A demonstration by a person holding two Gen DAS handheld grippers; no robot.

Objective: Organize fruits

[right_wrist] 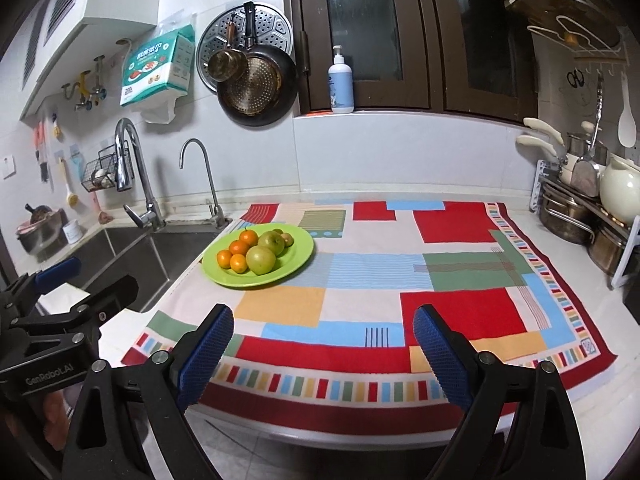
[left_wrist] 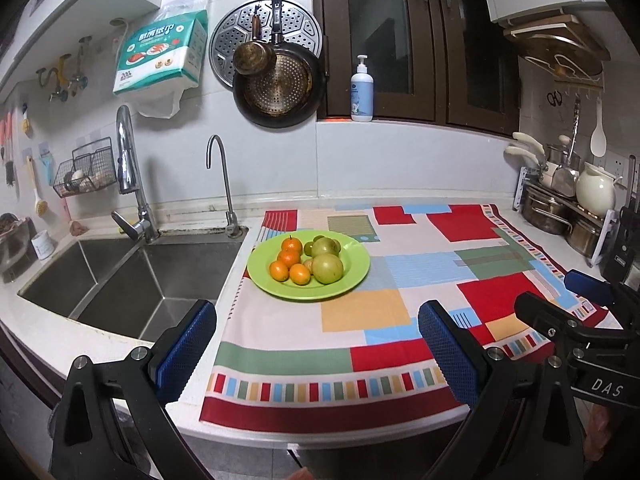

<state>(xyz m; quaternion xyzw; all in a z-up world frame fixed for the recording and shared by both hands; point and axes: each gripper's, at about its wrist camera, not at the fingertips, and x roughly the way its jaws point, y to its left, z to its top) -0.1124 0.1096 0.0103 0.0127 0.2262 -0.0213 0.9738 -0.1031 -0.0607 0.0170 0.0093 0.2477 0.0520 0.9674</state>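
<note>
Two grippers hover at the near edge of a counter, both with jaws spread wide and nothing between them. The left gripper point(left_wrist: 316, 354) frames a span of patchwork cloth point(left_wrist: 400, 312); ahead of its jaws, slightly toward its left finger, lies the green plate point(left_wrist: 352, 264) holding the fruit. On the plate, four oranges point(left_wrist: 289, 258) cluster on the side nearer the sink point(left_wrist: 160, 276), two large green apples point(left_wrist: 327, 268) lie beside them, and a few small green fruits point(left_wrist: 309, 247) sit behind. The right gripper point(right_wrist: 324, 354) is likewise open over the cloth's striped border; from its jaws the plate point(right_wrist: 296, 256) lies ahead and well off to the left, beyond the left finger's tip. Plate and fruit are well apart from both pairs of fingers. Each gripper appears at the margin of the other's view, the left one over the sink's corner.
</note>
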